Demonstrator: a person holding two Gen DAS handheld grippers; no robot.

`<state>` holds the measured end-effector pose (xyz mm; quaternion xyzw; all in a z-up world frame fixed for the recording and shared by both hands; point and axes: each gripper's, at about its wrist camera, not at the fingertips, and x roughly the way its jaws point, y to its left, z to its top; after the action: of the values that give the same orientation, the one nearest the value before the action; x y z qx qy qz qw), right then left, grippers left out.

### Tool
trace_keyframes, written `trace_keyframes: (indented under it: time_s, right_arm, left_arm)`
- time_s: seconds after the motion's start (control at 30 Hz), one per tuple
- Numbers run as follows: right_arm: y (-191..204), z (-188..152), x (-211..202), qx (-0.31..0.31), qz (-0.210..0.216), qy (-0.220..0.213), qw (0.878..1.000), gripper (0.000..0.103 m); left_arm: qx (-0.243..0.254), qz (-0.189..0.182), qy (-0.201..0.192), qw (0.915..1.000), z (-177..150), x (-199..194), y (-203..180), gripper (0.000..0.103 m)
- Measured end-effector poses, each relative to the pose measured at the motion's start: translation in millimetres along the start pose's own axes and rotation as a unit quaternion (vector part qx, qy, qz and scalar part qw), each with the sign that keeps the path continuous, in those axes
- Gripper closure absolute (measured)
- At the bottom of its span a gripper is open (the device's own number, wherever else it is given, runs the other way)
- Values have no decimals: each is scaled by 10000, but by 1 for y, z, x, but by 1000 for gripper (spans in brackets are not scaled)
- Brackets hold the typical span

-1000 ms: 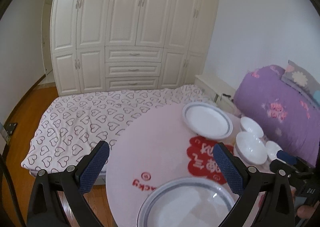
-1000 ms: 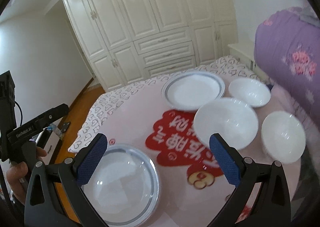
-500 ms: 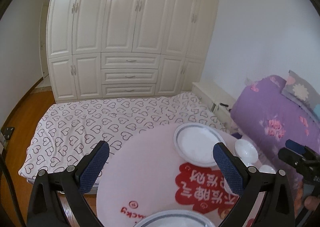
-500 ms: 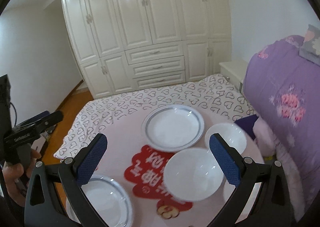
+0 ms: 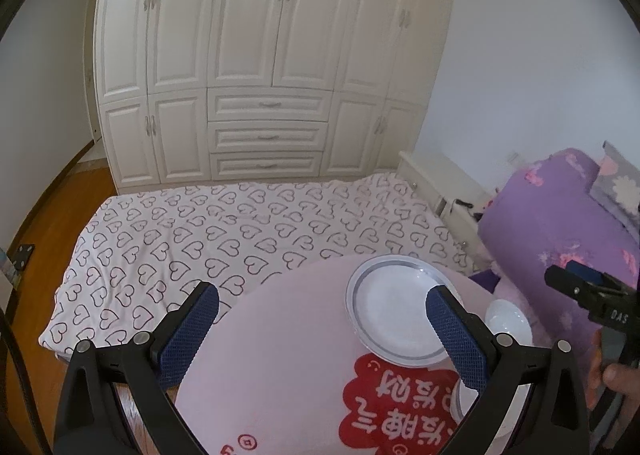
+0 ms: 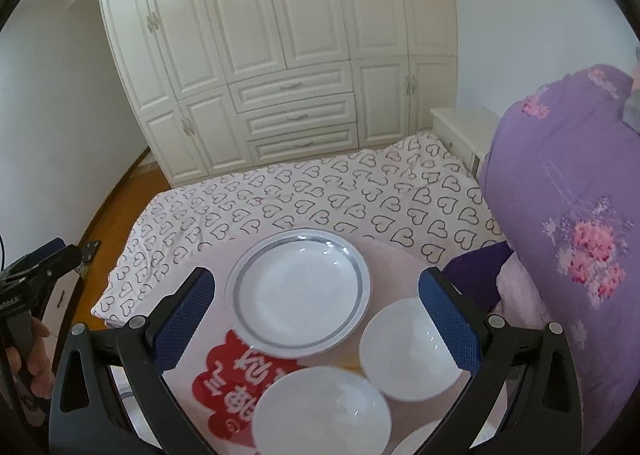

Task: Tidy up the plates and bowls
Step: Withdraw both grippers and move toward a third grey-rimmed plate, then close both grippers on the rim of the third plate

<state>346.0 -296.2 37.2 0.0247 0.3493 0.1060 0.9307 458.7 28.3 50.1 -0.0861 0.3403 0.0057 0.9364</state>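
Round pink table (image 5: 280, 367) with a red printed patch (image 6: 236, 379), standing in a bedroom beside a bed with heart-patterned sheet (image 5: 224, 231). Behind the bed, a tall white wardrobe (image 5: 264, 55) with three drawers in the middle; on the right, a purple flowered quilt (image 6: 568, 223) and a white nightstand (image 6: 464, 127); wooden floor (image 5: 44, 243) on the left. On the table, a grey-rimmed plate (image 6: 300, 291) at the far side, touching nothing but the cloth. Just beside it, toward the quilt, a small white bowl (image 6: 404, 351); nearer to the camera, a bigger white bowl (image 6: 320, 415), partly cut by the lower edge. In the left wrist view only the same plate (image 5: 396, 311) and parts of the bowls visible behind the right finger. Left gripper (image 5: 322, 335) spread wide, blue pads far apart, nothing between them, held above the table. Right gripper (image 6: 316, 323) also spread wide and empty, above the plate and bowls, touching none.
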Motion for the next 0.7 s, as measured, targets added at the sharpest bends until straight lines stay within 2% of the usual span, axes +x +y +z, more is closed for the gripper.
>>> trace_keyframes:
  time_s: [0.17,0.47,0.7]
  right_arm:
    - [-16,11,23,28,56,147,9999,0]
    - [-35,15,77,106,151,731,9972,0]
    - [-40,9,118,-13,-13,1146,9934,0]
  left_arm:
    - [63,119,154,9998,20,41,-19,1]
    - [-11,142,841,9964,49,137,-36,1]
    - [-93,147,1402,9900,70,214,-38,1]
